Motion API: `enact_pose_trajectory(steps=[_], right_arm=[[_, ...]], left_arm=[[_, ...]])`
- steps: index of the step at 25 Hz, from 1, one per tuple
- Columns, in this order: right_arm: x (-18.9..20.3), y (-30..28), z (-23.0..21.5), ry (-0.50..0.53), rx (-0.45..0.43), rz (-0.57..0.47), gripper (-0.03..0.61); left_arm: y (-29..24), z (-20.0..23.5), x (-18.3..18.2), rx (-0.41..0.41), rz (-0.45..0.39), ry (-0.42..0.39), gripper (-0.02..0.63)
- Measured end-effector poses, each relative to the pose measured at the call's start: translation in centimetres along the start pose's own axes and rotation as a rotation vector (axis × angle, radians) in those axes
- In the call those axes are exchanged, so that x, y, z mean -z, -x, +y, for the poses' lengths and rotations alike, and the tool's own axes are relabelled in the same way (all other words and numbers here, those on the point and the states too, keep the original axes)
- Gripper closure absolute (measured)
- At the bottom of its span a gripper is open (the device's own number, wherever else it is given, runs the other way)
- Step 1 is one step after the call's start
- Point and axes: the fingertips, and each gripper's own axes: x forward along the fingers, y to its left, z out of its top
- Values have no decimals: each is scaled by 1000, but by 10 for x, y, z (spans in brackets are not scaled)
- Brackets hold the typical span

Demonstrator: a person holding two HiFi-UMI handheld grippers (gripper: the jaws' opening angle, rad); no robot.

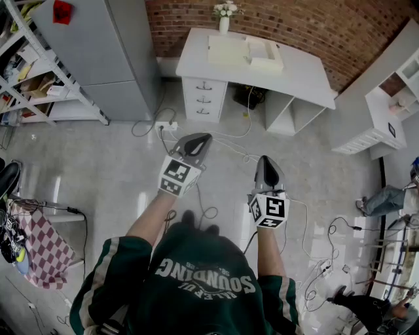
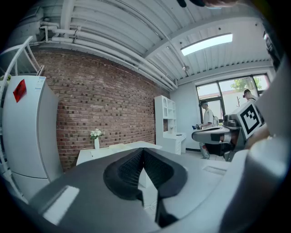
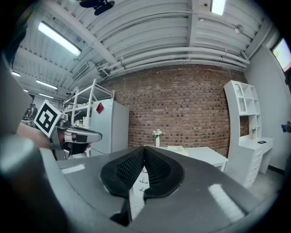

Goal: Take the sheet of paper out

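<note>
1. The person is standing on a pale floor (image 1: 98, 170) and holding both grippers out in front, almost level, towards a white desk (image 1: 308, 75) against a brick wall (image 1: 314, 19)
2. The left gripper (image 2: 142, 152) is keeping its jaws pressed together with nothing between the ribbed pads
3. The right gripper (image 3: 144, 150) is likewise holding its jaws closed on nothing, tip against tip
4. Both grippers are hanging well apart from the desk, side by side over loose cables (image 1: 229, 141) that are trailing across the floor
5. A cream tray (image 1: 265, 57) is sitting on the far part of the desk top, with a flat pale pad (image 1: 226, 51) lying just beside it
6. The sheet of paper is not showing as a thing of its own from here, so whether it is lying in the tray or on the pad cannot be told
7. A white vase of flowers (image 1: 224, 19) is standing upright at the back edge of the desk, near the pad
8. A grey cabinet (image 1: 98, 52) is standing to the left of the desk, and white shelving (image 1: 386, 114) is lining the right side
9. The person is wearing a dark green top (image 1: 196, 288) with white lettering
</note>
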Motion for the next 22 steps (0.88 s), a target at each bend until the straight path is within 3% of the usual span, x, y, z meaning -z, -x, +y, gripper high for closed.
enact_pose_trajectory(steps=[3,11,22], right_arm=[[-1,-2,2,-27,1,-23,588],[-3,-11,22,-23,-36,-42,578],[-4,-31,32,-7,9,-38,579]], left_arm=[[3,6,15,-1,3,-14,603],[8,13,16,37,-10,-18,603],[9,42,23,43,-23,-7,603]])
